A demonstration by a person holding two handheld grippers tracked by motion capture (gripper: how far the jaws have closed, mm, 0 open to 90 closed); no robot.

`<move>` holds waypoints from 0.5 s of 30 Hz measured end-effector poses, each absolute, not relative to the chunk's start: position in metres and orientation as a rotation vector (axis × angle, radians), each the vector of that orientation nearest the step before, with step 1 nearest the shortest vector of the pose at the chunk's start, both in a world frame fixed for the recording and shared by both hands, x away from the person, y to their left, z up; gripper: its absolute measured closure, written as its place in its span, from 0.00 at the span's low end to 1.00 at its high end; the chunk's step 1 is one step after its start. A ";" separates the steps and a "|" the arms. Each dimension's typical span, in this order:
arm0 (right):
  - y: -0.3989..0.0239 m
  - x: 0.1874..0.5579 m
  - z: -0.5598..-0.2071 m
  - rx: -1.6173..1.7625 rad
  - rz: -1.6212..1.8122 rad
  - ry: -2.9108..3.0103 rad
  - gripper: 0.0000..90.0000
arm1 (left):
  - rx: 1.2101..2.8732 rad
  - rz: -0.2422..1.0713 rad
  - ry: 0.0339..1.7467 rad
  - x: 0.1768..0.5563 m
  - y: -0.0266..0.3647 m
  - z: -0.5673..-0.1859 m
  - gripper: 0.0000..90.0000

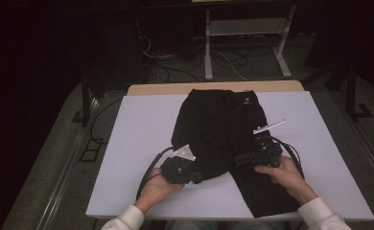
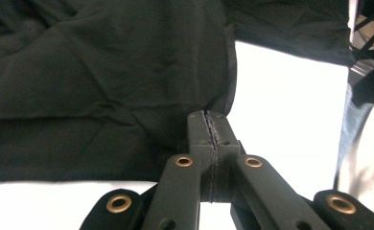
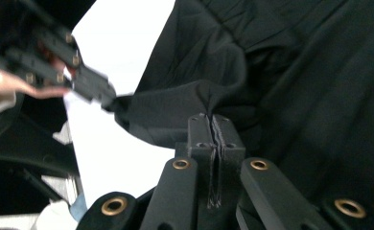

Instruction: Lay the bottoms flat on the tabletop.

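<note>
A black garment (image 1: 218, 129) lies spread on the white table (image 1: 137, 134), one part running toward the near right edge. My left gripper (image 1: 199, 178) sits at the garment's near left edge, its jaws pressed together on the fabric's hem (image 2: 226, 91). In the left gripper view the left gripper (image 2: 208, 115) pinches that edge over the white surface. My right gripper (image 1: 238, 159) is shut on a fold of the cloth (image 3: 295, 96) near the garment's middle. In the right gripper view the right gripper (image 3: 211, 117) pulls the cloth into a ridge. Farther off, the left gripper (image 3: 91, 86) holds a corner.
A wooden strip (image 1: 214, 87) borders the table's far side. Behind it stand a metal frame (image 1: 242, 28) and loose cables (image 1: 175, 67) on the floor. White table surface shows on both sides of the garment. The person's sleeves come in from the bottom edge.
</note>
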State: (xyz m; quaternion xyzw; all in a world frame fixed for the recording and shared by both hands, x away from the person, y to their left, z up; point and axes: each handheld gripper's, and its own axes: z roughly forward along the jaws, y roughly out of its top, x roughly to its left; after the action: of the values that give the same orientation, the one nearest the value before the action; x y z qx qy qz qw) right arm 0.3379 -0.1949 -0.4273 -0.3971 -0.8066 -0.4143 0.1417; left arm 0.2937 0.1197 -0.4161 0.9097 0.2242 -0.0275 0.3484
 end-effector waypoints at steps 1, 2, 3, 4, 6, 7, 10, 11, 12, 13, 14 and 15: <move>-0.193 0.336 -0.427 -1.133 -1.189 -2.330 0.96 | 2.360 -0.076 0.574 0.293 0.123 -0.415 1.00; -0.191 0.334 -0.427 -1.119 -1.178 -2.331 0.96 | 2.364 -0.080 0.569 0.292 0.126 -0.414 1.00; -0.189 0.331 -0.426 -1.108 -1.163 -2.337 0.96 | 2.369 -0.087 0.565 0.290 0.130 -0.413 1.00; -0.187 0.329 -0.426 -1.094 -1.152 -2.341 0.96 | 2.374 -0.089 0.552 0.289 0.132 -0.412 1.00; -0.183 0.324 -0.426 -1.062 -1.124 -2.346 0.96 | 2.392 -0.095 0.523 0.286 0.138 -0.410 1.00; -0.181 0.322 -0.425 -1.047 -1.113 -2.351 0.96 | 2.396 -0.101 0.514 0.284 0.140 -0.409 1.00; -0.172 0.313 -0.426 -1.008 -1.075 -2.348 0.96 | 2.417 -0.132 0.489 0.281 0.150 -0.408 1.00; -0.169 0.310 -0.427 -0.995 -1.064 -2.348 0.96 | 2.417 -0.152 0.483 0.280 0.154 -0.407 1.00; -0.166 0.307 -0.428 -0.979 -1.050 -2.344 0.96 | 2.420 -0.171 0.473 0.279 0.157 -0.406 1.00; -0.163 0.304 -0.429 -0.963 -1.039 -2.344 0.96 | 2.421 -0.182 0.466 0.278 0.161 -0.406 1.00; -0.159 0.301 -0.429 -0.950 -1.028 -2.347 0.96 | 2.423 -0.198 0.463 0.277 0.165 -0.405 1.00; -0.156 0.299 -0.430 -0.939 -1.017 -2.347 0.96 | 2.422 -0.207 0.461 0.276 0.168 -0.405 1.00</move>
State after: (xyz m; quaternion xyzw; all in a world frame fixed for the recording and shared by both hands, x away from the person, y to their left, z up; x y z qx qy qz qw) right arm 0.2989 -0.1556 -0.4299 -0.3370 -0.8428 -0.3652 0.2068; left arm 0.2764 0.1684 -0.4049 0.9250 0.1759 -0.0791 0.3274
